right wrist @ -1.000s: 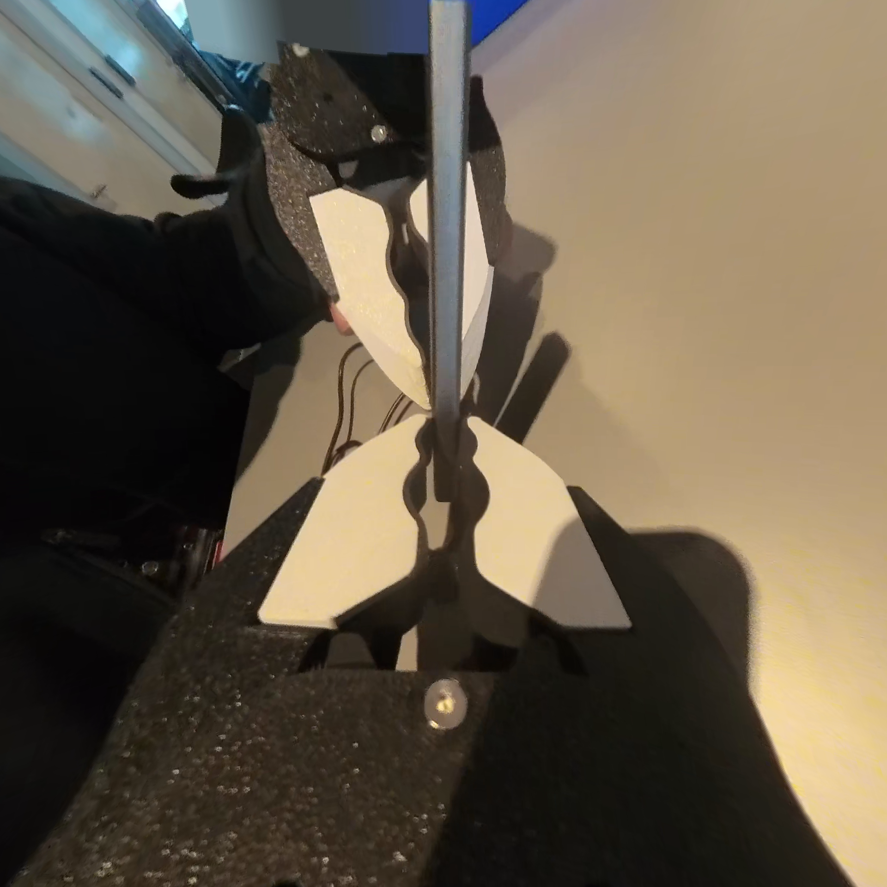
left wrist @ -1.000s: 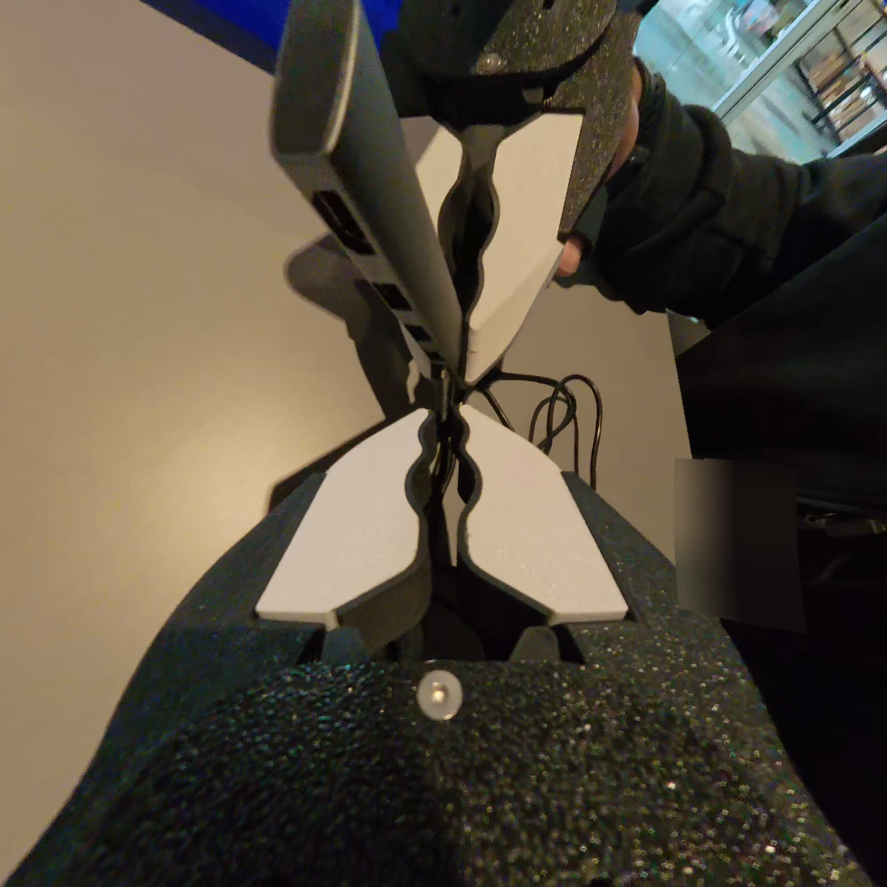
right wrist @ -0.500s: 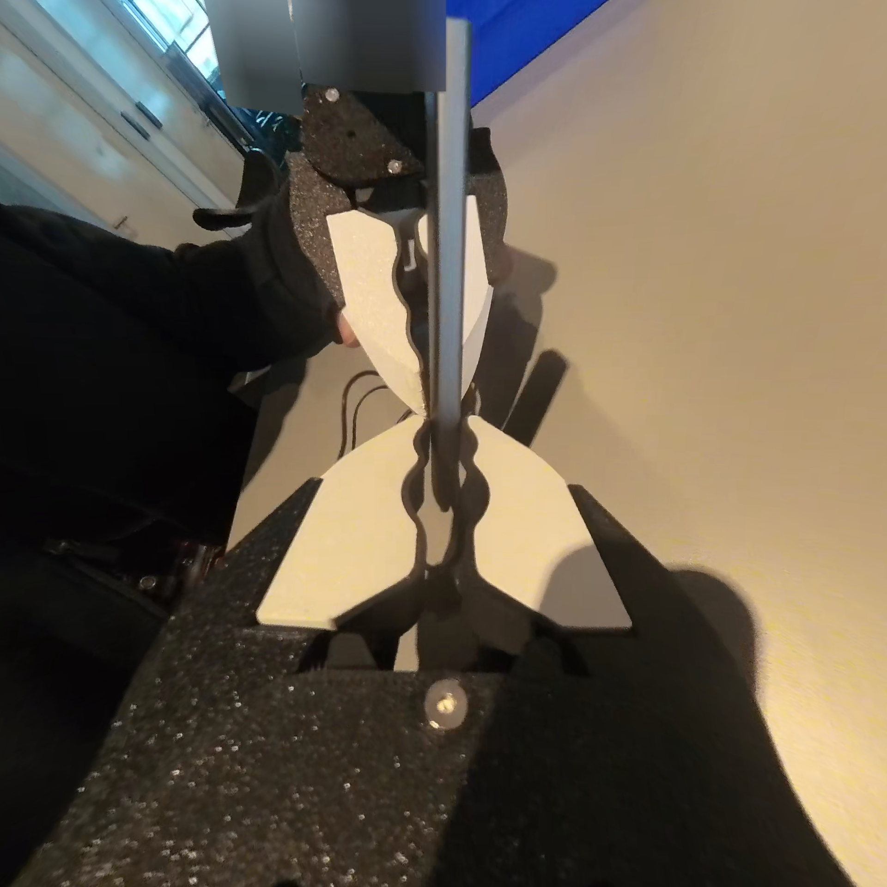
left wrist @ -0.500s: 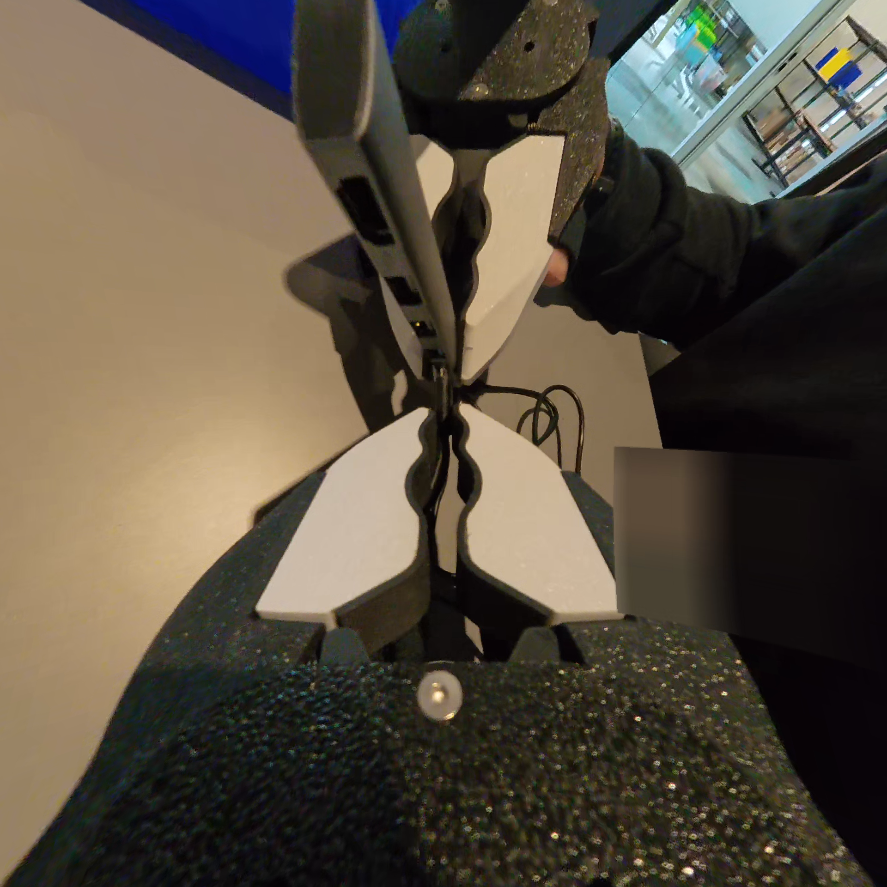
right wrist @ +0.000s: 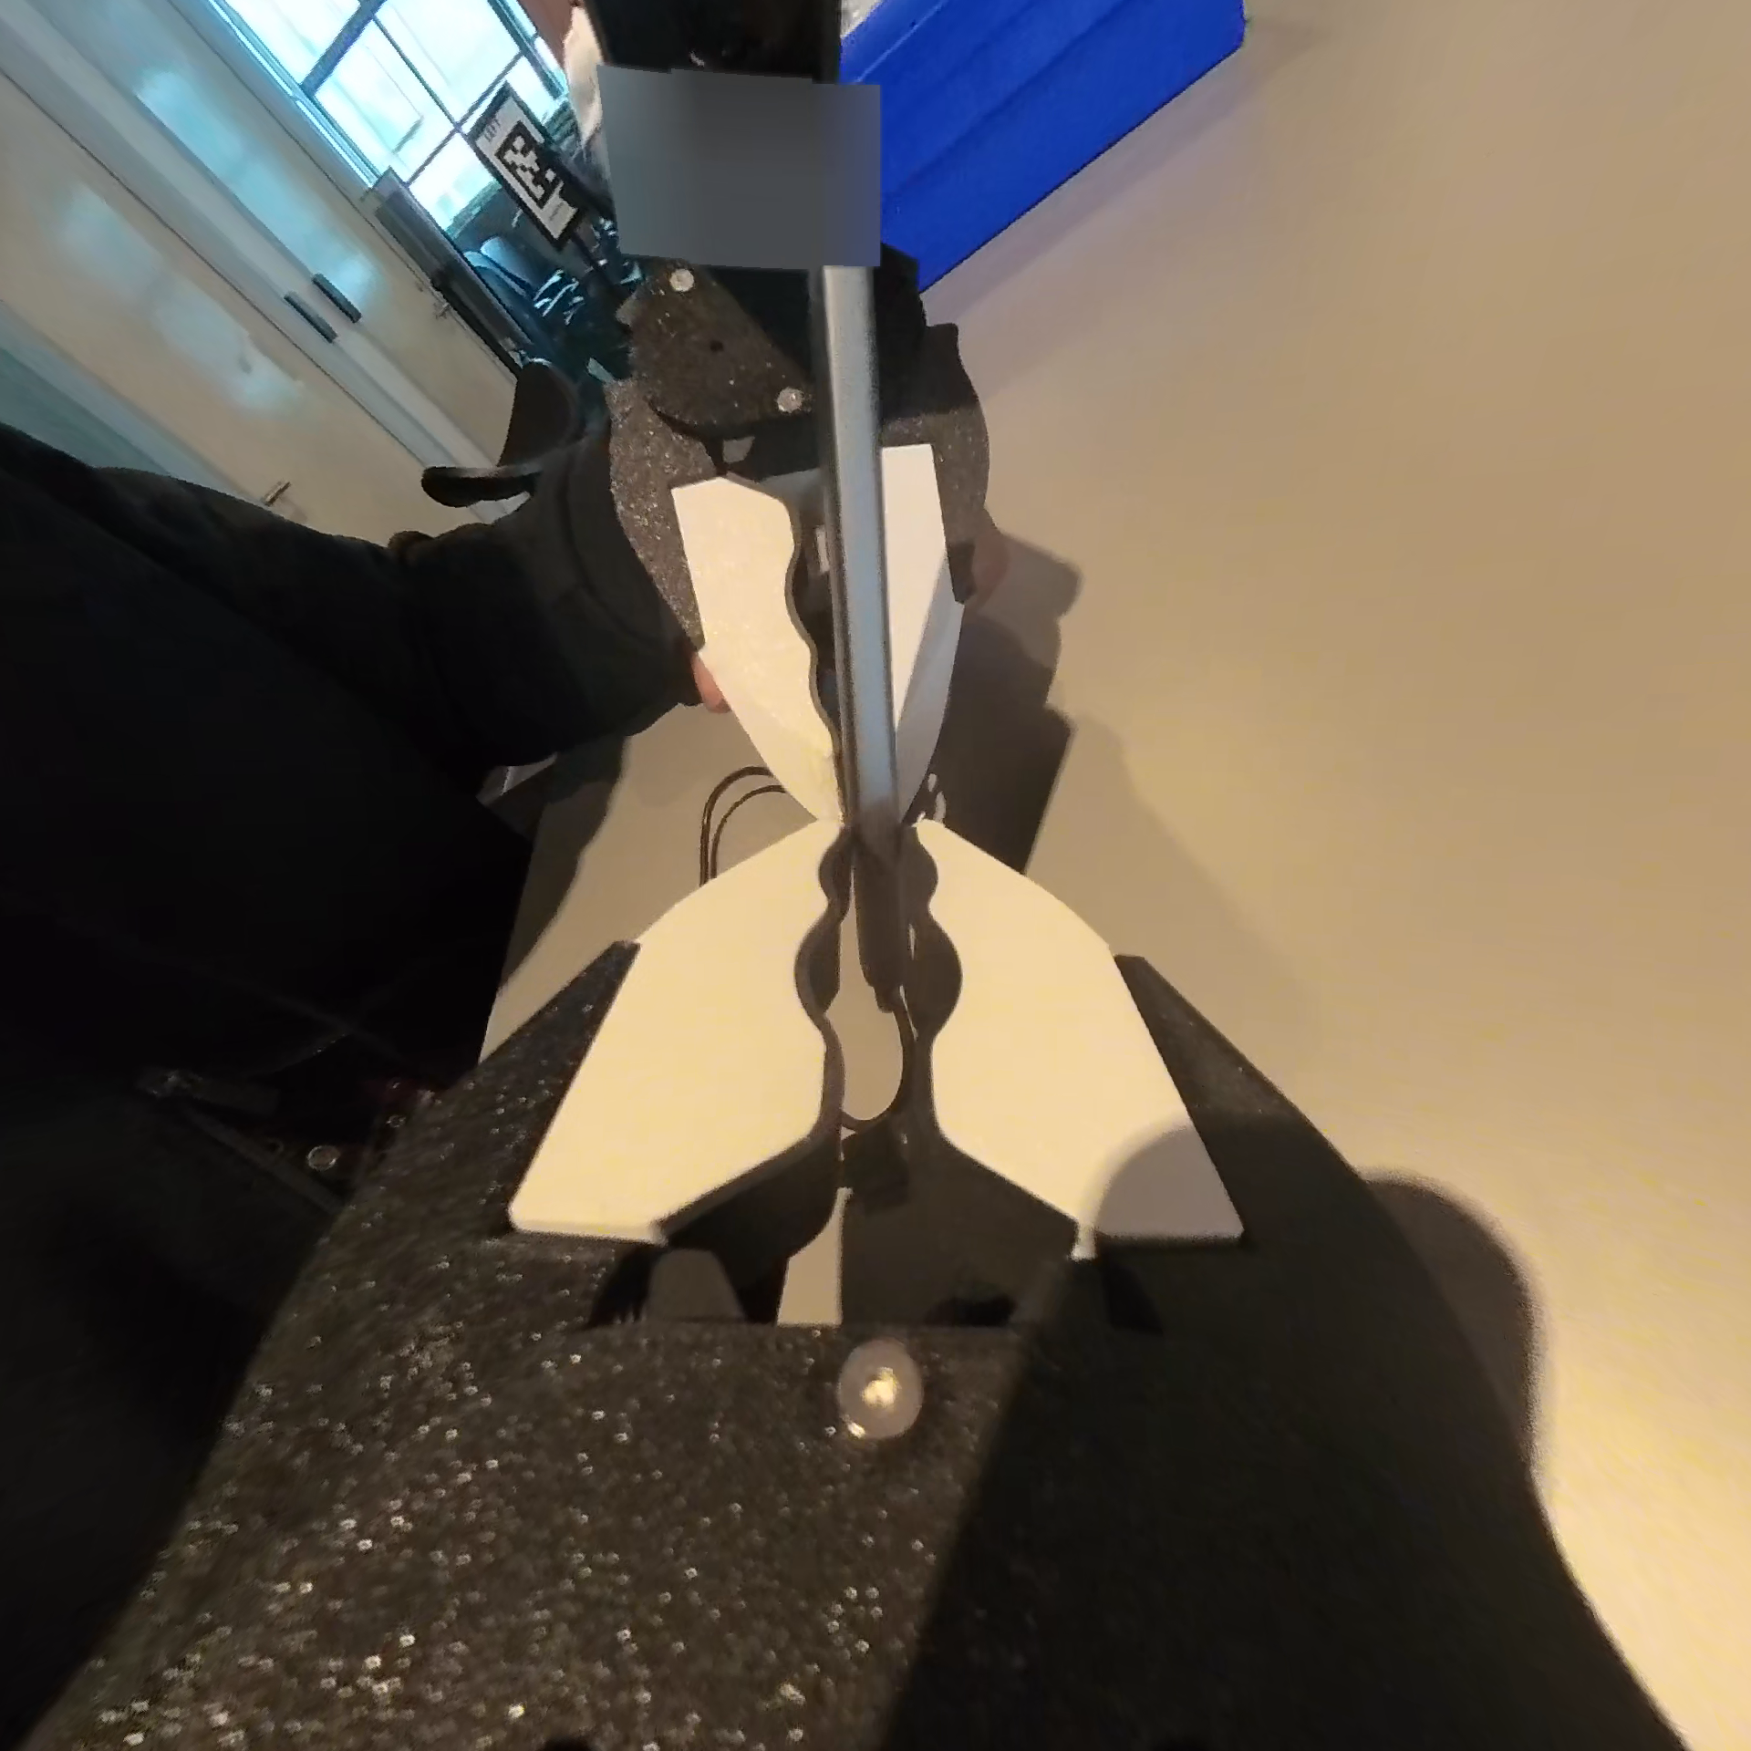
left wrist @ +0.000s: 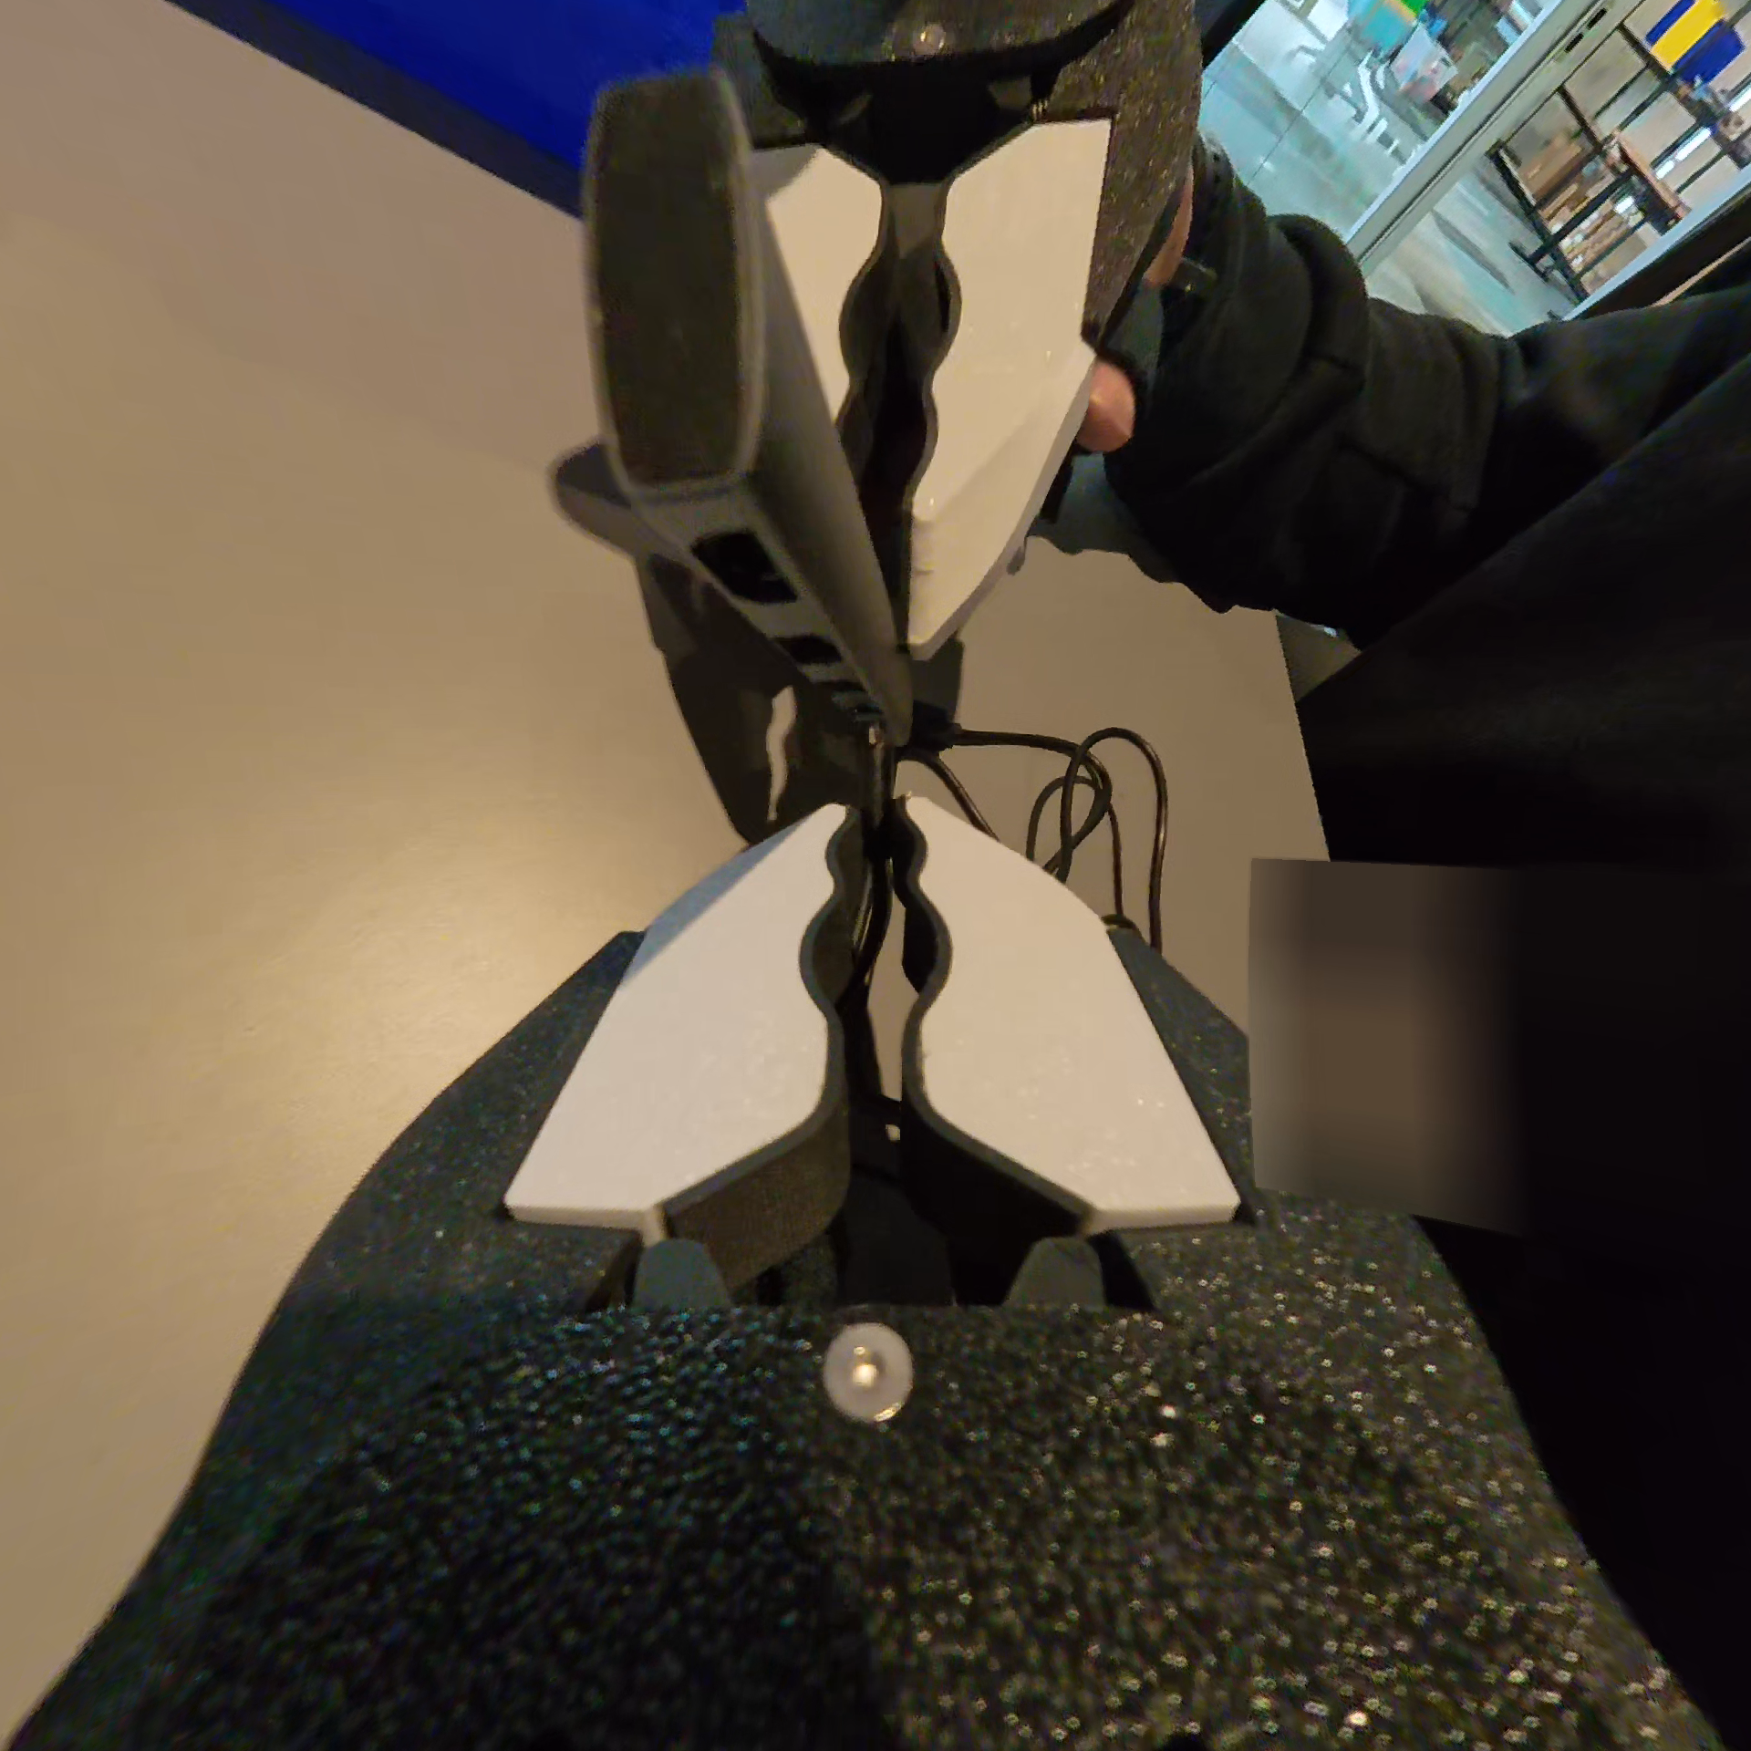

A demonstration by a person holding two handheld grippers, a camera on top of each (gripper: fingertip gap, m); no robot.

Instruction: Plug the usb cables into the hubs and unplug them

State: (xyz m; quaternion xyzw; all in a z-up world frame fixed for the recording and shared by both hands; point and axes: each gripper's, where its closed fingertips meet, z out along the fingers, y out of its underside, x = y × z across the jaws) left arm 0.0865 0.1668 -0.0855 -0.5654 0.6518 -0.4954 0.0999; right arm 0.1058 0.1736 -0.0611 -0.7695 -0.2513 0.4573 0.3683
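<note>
A long grey USB hub [left wrist: 758,493] with several side ports is held in the air over the beige table [left wrist: 284,758]. In the right wrist view it shows edge-on [right wrist: 857,568]. My right gripper [right wrist: 876,839] is shut on the hub's lower end. My left gripper [left wrist: 876,815] is shut on a black USB cable plug [left wrist: 876,758], which meets the hub's end. The two grippers stand tip to tip. The right gripper [left wrist: 905,654] shows opposite in the left wrist view, and the left gripper [right wrist: 867,805] shows opposite in the right wrist view. Whether the plug is seated is hidden.
Loose loops of black cable [left wrist: 1099,805] lie on the table beyond the fingertips. A blue box [right wrist: 1042,123] stands at the table's far end. A person's black sleeves [left wrist: 1374,426] and body fill one side of each view. Shelves and windows are in the background. Only a small space, under 4 cm, lies between the two pairs of fingers.
Both grippers stay shut and tip to tip. The hub's free end has swung closer to the left camera, and both views have shifted a little.
</note>
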